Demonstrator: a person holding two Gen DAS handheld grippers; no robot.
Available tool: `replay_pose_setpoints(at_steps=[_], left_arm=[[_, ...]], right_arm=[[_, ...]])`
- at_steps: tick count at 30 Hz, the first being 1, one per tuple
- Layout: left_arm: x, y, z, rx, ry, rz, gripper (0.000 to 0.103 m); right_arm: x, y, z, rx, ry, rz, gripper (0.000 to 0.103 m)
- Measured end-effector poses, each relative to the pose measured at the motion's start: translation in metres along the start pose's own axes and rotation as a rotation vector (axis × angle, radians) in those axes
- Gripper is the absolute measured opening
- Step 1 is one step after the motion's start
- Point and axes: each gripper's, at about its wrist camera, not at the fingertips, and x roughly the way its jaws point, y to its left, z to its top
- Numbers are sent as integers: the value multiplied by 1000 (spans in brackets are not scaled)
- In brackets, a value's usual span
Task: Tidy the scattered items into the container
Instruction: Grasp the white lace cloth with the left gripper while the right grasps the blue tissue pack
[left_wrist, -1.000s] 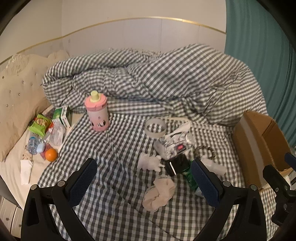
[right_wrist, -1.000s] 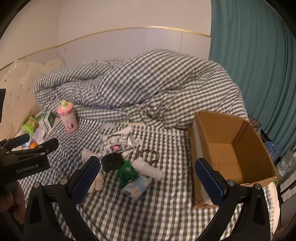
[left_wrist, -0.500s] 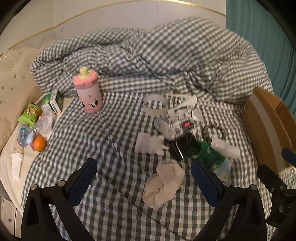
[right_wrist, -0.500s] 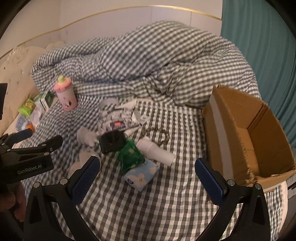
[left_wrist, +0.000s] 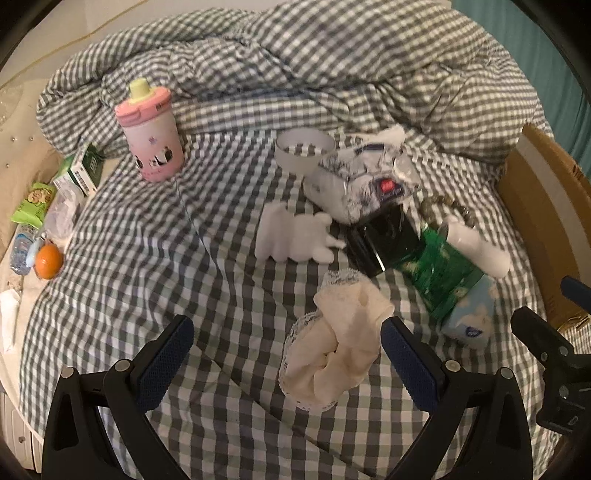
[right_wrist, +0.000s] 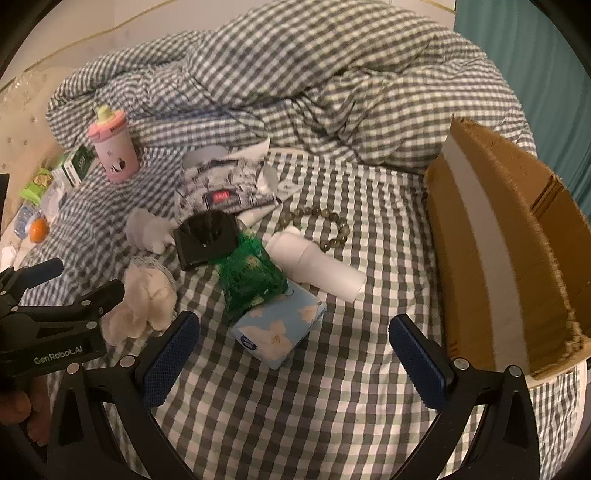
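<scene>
Left hand-held gripper (left_wrist: 286, 354) wide open, empty — cream sock (left_wrist: 340, 347) lies between its fingers on the bed (left_wrist: 184, 258). Right hand-held gripper (right_wrist: 293, 341) wide open, empty, near tissue pack (right_wrist: 279, 328). Box (right_wrist: 509, 258) far right — bottle (right_wrist: 317, 266) between.

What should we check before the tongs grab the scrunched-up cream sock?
1. Left tongs open wide: ok.
2. Left tongs empty: ok.
3. Cream sock between the left fingers: not ok; it lies off-centre, close to the right-side finger.
4. Sock free of other things: ok; the green packet and white toy lie apart from it.
5. Cardboard box open to drop things in: ok, though whether it holds anything, cannot tell.
6. Right tongs out of the way: ok; they are open above the blue tissue pack.
</scene>
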Motion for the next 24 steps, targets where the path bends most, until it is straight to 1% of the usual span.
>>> replay_pose_setpoints(at_steps=[8, 16, 18, 20, 21, 22, 24], left_arm=[[26, -5, -4, 13, 42, -31, 103], [49, -14, -10, 25, 80, -56, 103], [51, -14, -11, 19, 79, -64, 99], [53, -12, -11, 12, 82, -75, 87], [54, -11, -11, 8, 78, -97, 84], [54, -10, -11, 3, 75, -107, 78], [53, -10, -12, 0, 63, -109, 69]], right_arm=[[29, -1, -4, 0, 49, -6, 103], [50, -2, -5, -1, 77, -2, 103], [55, -2, -6, -3, 84, 1, 103], [59, -1, -7, -5, 91, 3, 103], [62, -1, -7, -7, 96, 2, 103], [64, 0, -7, -9, 101, 0, 103], [69, 1, -9, -12, 111, 1, 103]])
